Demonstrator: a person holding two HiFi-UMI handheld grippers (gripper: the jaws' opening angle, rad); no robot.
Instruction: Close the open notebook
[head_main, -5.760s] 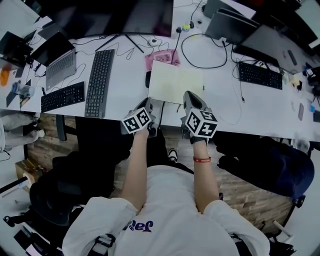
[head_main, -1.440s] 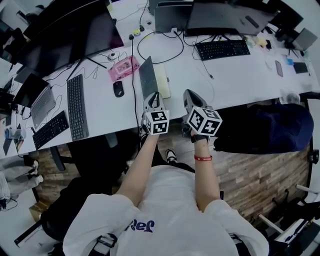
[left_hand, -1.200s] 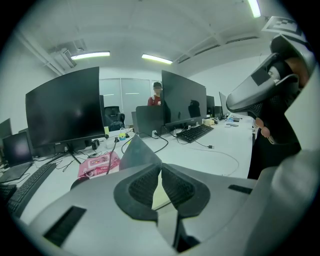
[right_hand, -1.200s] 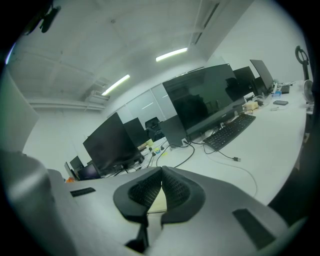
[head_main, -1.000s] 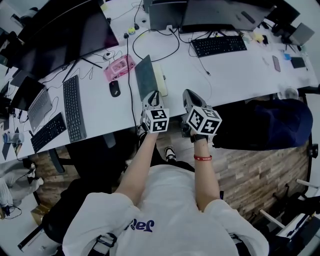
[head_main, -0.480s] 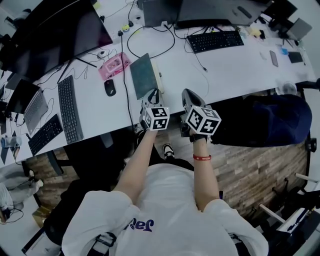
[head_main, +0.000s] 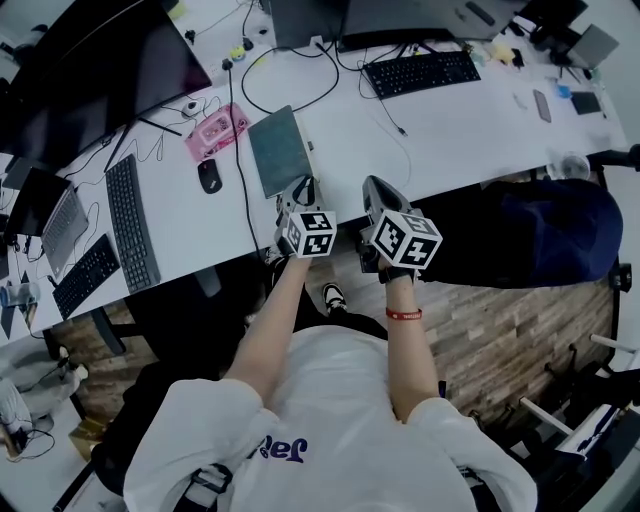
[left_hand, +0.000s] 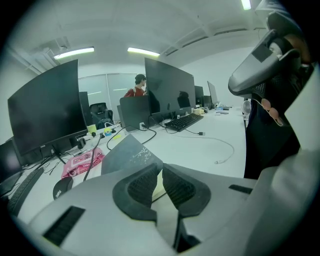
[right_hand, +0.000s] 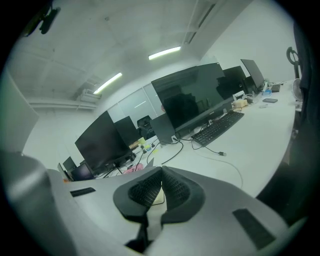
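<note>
The notebook (head_main: 278, 150) lies on the white desk (head_main: 450, 120) with its grey cover turned over the cream pages; a strip of page shows along its right edge. In the left gripper view the cover (left_hand: 127, 155) still slopes a little above the pages. My left gripper (head_main: 300, 188) sits at the cover's near right corner, and its jaws (left_hand: 160, 167) are shut on that corner. My right gripper (head_main: 372, 190) hangs beside it over the desk's front edge, to the right of the notebook. It is shut (right_hand: 161, 172) with nothing held.
Left of the notebook are a black cable (head_main: 240, 170), a mouse (head_main: 208, 176), a pink pouch (head_main: 215, 130) and a keyboard (head_main: 128, 220). A monitor (head_main: 90, 70) stands behind, another keyboard (head_main: 420, 72) at the back right. A dark blue chair (head_main: 540, 235) stands right. A person (left_hand: 136, 90) sits far off.
The open notebook's cover, upright about a second ago, has swung down over the pages. My left gripper has sunk with it. The right gripper has stayed beside it.
</note>
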